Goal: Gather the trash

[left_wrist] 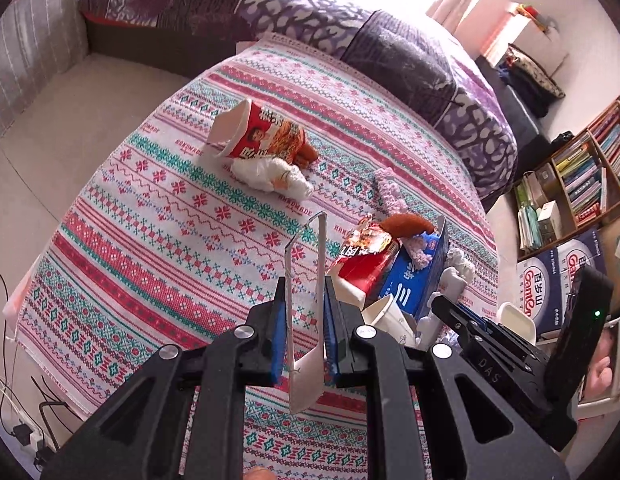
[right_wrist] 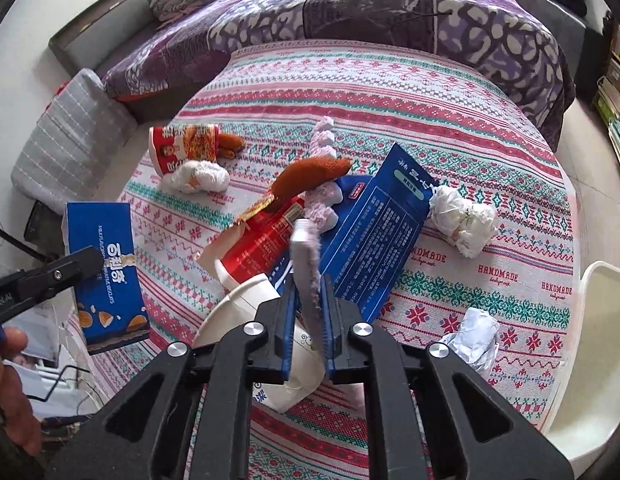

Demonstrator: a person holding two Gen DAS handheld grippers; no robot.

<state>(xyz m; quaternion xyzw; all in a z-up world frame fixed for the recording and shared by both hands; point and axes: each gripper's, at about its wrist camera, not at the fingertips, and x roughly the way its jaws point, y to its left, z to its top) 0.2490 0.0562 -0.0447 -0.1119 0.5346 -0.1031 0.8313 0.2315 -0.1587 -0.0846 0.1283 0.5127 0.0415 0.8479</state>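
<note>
My left gripper (left_wrist: 305, 284) is shut on a flattened blue biscuit box (right_wrist: 105, 272). The left wrist view shows that box edge-on as thin white card (left_wrist: 303, 320). My right gripper (right_wrist: 310, 284) is shut on a flat grey-lilac piece (right_wrist: 305, 264) that stands up between the pads, above a white paper cup (right_wrist: 245, 308). Just beyond lie a red carton (right_wrist: 265, 236), a blue flat box (right_wrist: 374, 232) and a brown plush piece (right_wrist: 310, 176). A red noodle cup (right_wrist: 185, 146) lies on its side at the far left beside a white wad (right_wrist: 197, 176).
Everything lies on a red-and-teal patterned cloth (right_wrist: 470, 128). Crumpled white paper (right_wrist: 466, 216) sits to the right, and another wad (right_wrist: 474, 336) lies nearer. A white chair (right_wrist: 590, 340) stands at the right edge, a purple quilt (right_wrist: 350, 8) lies behind, and a bookshelf (left_wrist: 590, 168) stands at the right.
</note>
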